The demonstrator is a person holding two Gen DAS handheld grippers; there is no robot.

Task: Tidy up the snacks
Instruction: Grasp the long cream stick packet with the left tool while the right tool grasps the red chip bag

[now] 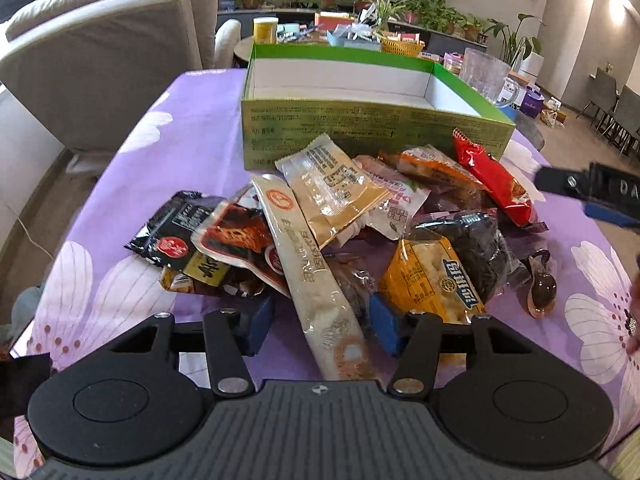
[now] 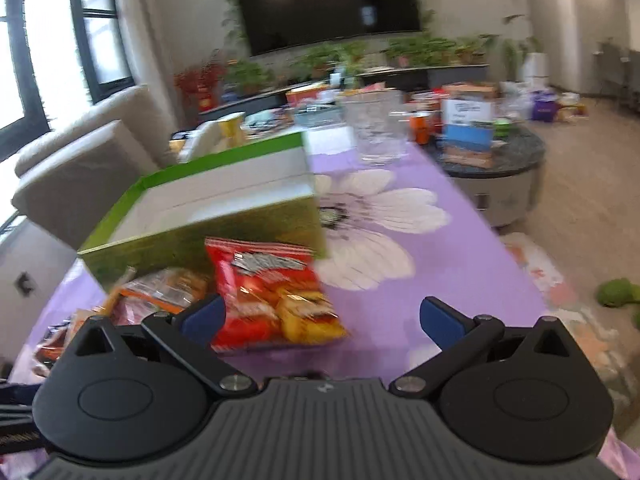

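Note:
Several snack packets lie piled on the purple flowered tablecloth (image 1: 192,128) in front of an open green box (image 1: 360,132), whose white inside looks empty. My left gripper (image 1: 322,324) is low over the pile's near edge, open, with a long beige packet (image 1: 320,280) running between its blue pads and a gap showing on the left side. A yellow packet (image 1: 432,280) lies by its right pad. My right gripper (image 2: 320,316) is open wide above a red packet (image 2: 272,296) beside the green box (image 2: 200,240). The right gripper (image 1: 560,196) also shows at the left wrist view's right edge, near the red packet (image 1: 496,188).
A glass mug (image 1: 486,72) stands behind the box's right corner. Beige sofa cushions (image 1: 100,60) flank the table's left side. A round side table (image 2: 492,152) crowded with items sits beyond the far right. A person's hand (image 1: 634,320) shows at the right edge.

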